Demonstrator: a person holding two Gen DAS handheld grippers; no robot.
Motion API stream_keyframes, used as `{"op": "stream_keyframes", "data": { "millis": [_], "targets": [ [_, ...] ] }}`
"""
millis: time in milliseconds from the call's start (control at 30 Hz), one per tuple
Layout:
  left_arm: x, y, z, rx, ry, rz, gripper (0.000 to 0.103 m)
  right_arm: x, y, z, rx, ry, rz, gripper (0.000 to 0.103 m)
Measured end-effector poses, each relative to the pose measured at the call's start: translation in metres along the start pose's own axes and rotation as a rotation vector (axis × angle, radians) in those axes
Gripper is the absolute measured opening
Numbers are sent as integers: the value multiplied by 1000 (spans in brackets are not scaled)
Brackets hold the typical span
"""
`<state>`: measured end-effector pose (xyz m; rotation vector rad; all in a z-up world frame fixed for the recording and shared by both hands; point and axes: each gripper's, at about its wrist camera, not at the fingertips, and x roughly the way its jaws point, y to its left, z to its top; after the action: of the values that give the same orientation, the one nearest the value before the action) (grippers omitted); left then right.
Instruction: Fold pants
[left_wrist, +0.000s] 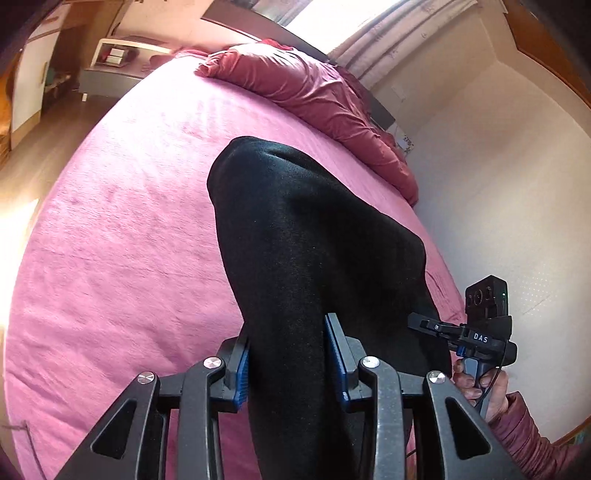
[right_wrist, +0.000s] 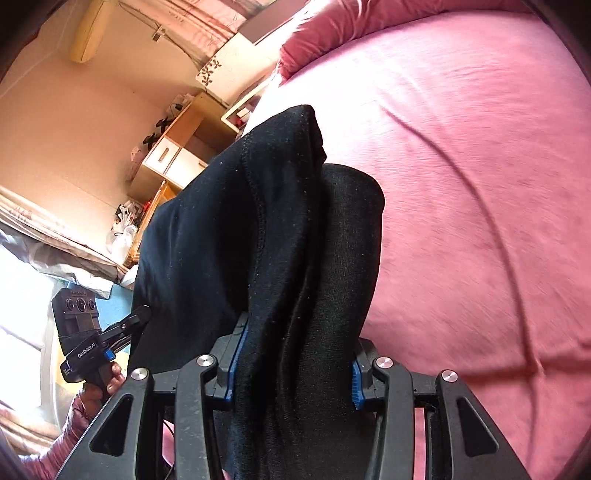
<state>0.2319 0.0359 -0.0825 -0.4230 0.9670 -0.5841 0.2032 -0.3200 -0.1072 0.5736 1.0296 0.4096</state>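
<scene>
The right gripper (left_wrist: 424, 325) reads "DAS" on its body; the left gripper (right_wrist: 138, 319) reads "GenRobot.AI".

Both wrist views close, angled down; share pants (left_wrist: 314, 240), bed (right_wrist: 480, 184).

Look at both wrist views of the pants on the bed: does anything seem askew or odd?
Nothing looks damaged or spilled. The black pants hang bunched between both tongs, off the pink bedspread. The bedspread has a few creases.
</scene>
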Motion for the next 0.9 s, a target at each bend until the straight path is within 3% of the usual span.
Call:
{"op": "stream_keyframes", "data": {
  "millis": [100, 200, 233, 300, 367, 433, 567, 700, 900],
  "targets": [
    [2, 30, 14, -40, 11, 54, 37, 27, 5, 11, 4, 33, -14, 45],
    [21, 57, 16, -69, 63, 177, 38, 58, -2, 10, 9, 82, -95, 49],
    [28, 65, 12, -70, 89, 214, 43, 66, -7, 7, 20, 100, -106, 51],
    [35, 68, 3, -75, 86, 225, 46, 65, -14, 4, 35, 88, -83, 51],
    [34, 65, 2, -73, 69, 235, 46, 62, -14, 2, 28, 88, -90, 52],
    [28, 58, -3, -42, 54, 288, 50, 56, -11, 1, 9, 90, -117, 59],
    [13, 37, -7, -14, -4, 389, 50, 45, 9, 8, -32, 67, -199, 63],
    [-9, 22, -18, -8, -79, 442, 50, 29, 39, -1, -78, -6, -289, 63],
    [-33, -5, -33, 16, -158, 469, 51, -5, 80, -31, -135, -124, -337, 64]
  ]
}}
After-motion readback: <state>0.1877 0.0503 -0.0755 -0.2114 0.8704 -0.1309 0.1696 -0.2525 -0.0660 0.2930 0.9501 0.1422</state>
